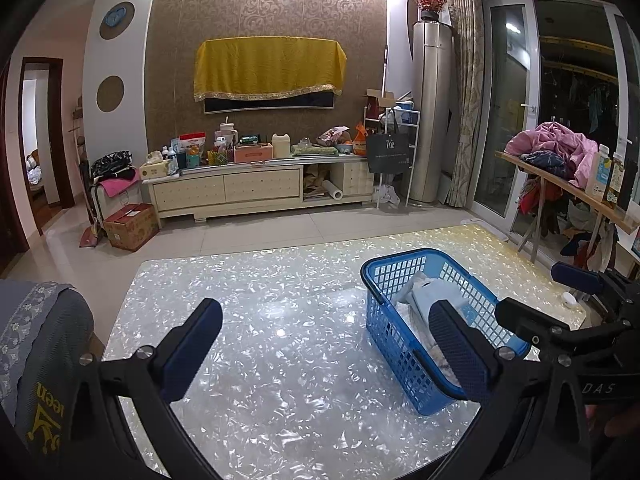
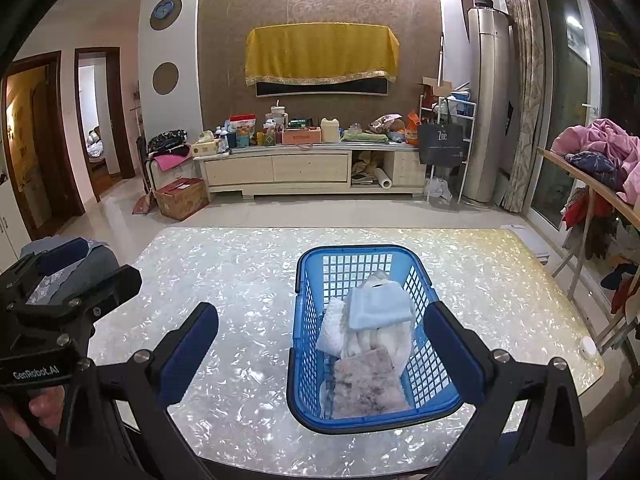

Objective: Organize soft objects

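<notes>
Blue basket (image 2: 372, 340) on table (image 2: 240, 280), folded cloths (image 2: 376, 308) inside. Left gripper (image 1: 324, 352) and right gripper (image 2: 320, 352) both spread wide, holding nothing.

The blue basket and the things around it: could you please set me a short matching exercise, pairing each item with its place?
Column one:
1. light blue folded cloth
2. blue basket
3. pink bedding
4. yellow cloth

Column two:
a. draped over the wall screen
b. on top of the pile in the basket
c. standing on the pearly table
d. heaped on the wooden side table at right

Pairs: 1-b, 2-c, 3-d, 4-a
</notes>
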Tool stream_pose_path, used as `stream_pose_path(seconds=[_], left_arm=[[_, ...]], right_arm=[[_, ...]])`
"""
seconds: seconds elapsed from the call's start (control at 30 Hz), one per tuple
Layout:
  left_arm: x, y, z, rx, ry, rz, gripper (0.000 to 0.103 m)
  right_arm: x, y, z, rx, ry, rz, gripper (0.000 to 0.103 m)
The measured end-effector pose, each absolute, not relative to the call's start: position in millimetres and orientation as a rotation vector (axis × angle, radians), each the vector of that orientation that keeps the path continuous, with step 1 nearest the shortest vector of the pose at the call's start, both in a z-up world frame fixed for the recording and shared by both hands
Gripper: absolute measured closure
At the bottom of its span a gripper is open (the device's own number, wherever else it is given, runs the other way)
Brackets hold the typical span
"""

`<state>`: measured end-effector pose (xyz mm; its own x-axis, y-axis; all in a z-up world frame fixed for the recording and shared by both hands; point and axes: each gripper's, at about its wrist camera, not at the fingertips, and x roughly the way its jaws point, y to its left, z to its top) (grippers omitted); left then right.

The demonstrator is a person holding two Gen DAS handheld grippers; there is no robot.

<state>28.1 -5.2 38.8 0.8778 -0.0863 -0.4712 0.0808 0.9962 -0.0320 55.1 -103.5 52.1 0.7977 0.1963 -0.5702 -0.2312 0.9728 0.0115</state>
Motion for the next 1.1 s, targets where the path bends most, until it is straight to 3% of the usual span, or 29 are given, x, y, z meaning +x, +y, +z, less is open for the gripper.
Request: stream_pose_path(seconds=[1.1], left_arm=[[21.2, -9.2, 42.1, -0.006, 0.498, -0.094, 0.000]], right_arm=[[51.0, -101.1, 52.6, -0.057, 0.599, 0.218, 0.000]])
